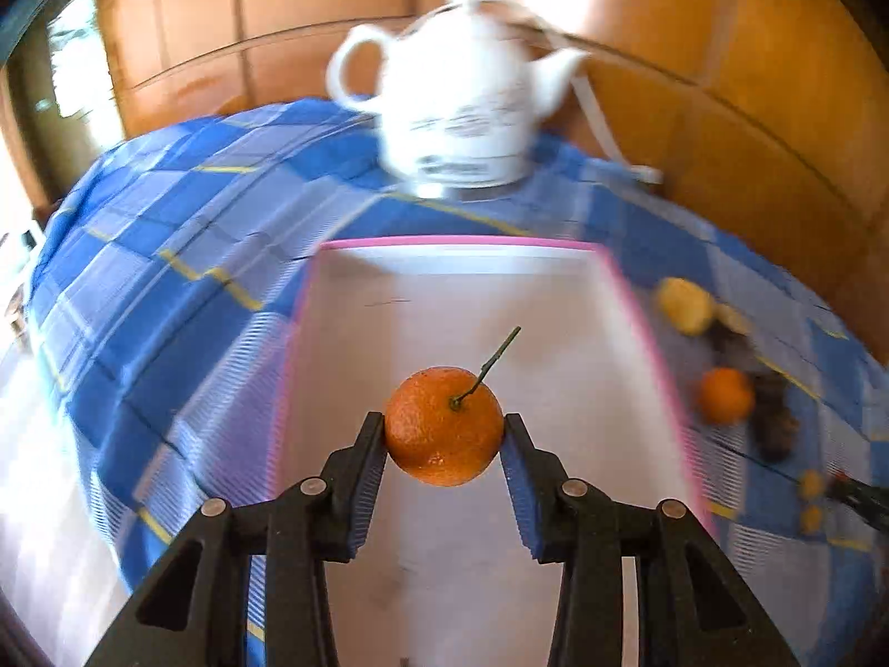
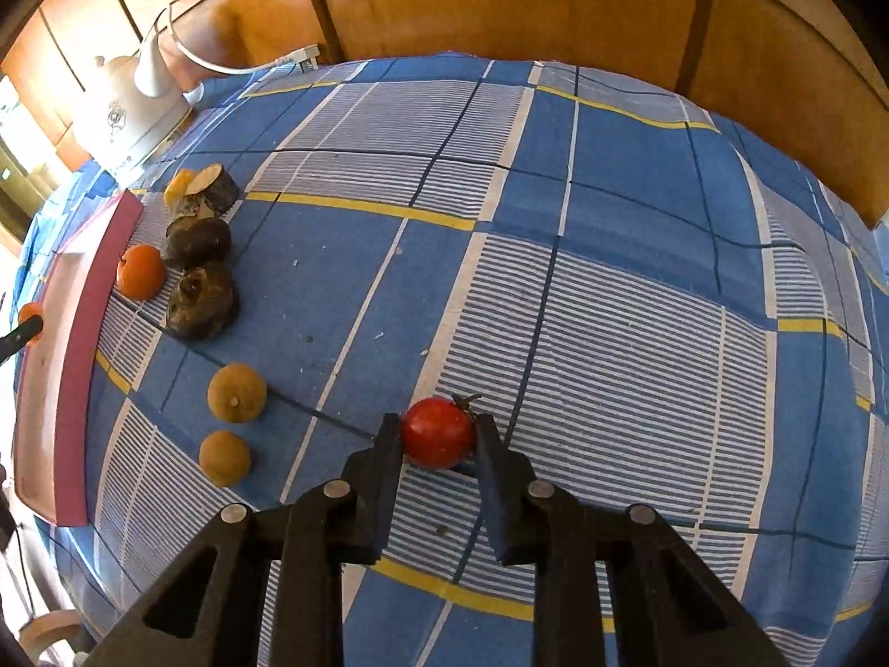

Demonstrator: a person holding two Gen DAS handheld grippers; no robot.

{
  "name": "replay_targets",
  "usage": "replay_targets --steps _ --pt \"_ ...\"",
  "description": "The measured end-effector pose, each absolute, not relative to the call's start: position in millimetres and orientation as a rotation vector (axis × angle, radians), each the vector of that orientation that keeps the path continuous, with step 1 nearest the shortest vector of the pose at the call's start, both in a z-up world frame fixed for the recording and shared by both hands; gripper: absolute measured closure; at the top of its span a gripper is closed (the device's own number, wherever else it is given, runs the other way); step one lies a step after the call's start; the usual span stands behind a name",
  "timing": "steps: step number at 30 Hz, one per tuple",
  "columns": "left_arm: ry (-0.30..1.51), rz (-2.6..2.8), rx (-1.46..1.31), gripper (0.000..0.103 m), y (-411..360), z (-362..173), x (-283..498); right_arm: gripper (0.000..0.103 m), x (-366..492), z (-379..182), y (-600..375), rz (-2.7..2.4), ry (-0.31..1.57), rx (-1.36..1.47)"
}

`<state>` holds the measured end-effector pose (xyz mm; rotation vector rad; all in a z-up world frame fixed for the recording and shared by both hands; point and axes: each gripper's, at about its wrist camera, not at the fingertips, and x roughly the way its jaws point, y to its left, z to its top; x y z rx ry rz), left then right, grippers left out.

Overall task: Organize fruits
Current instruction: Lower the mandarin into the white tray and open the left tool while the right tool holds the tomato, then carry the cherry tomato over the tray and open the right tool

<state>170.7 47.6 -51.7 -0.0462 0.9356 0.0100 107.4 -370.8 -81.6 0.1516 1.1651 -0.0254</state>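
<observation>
My left gripper is shut on an orange tangerine with a green stem, held above the white tray with a pink rim. My right gripper is shut on a red tomato-like fruit just above the blue checked tablecloth. On the cloth beside the tray lie another tangerine, two yellowish round fruits and several dark brown fruits. The left gripper's tangerine also shows at the left edge of the right wrist view.
A white teapot-shaped kettle with a white cord stands on the cloth behind the tray, also in the right wrist view. Wooden panel walls run close behind the table. A cut yellow piece lies near the dark fruits.
</observation>
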Motion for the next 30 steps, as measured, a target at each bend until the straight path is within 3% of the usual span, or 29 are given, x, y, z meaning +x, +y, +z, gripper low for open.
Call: replay_targets --steps 6,7,13,16,21,30 --pt "0.937 0.096 -0.040 0.057 68 -63 170 0.077 108 -84 -366 -0.039 1.163 0.106" --pt "0.921 0.098 -0.024 0.051 67 -61 167 0.077 107 -84 -366 -0.039 1.163 0.104" --pt "0.860 0.113 -0.026 0.034 61 -41 152 0.077 106 -83 -364 -0.043 1.159 0.085" --pt "0.793 0.118 -0.023 0.013 54 -21 130 0.077 106 -82 -363 -0.044 1.158 0.082" --pt "0.705 0.097 -0.011 0.000 42 4 94 0.078 105 -82 -358 -0.048 1.154 0.085" --pt "0.690 0.063 -0.023 0.000 33 16 48 0.078 103 -80 -354 -0.051 1.150 0.072"
